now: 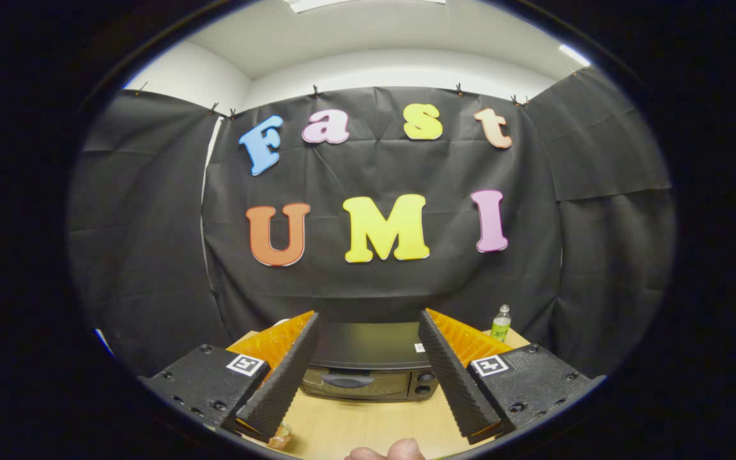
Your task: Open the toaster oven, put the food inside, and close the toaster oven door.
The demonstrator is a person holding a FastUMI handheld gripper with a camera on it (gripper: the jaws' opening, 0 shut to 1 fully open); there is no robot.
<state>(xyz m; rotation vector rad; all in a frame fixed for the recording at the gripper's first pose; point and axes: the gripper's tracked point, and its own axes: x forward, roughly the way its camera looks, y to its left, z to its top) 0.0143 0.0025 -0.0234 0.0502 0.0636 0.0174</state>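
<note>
A dark toaster oven (368, 367) stands on the wooden table (355, 425), its door shut, with a handle (347, 381) across the front and knobs at its right. It sits beyond my fingers, framed between them. My gripper (368, 348) is open and holds nothing, raised above the table and well short of the oven. A small piece of food (280, 438) in pale wrapping lies on the table near the left finger's base, partly hidden by it.
A small green-labelled bottle (501, 322) stands on the table right of the oven, near the black cloth wall. Part of a person's hand (387, 451) shows at the table's near edge.
</note>
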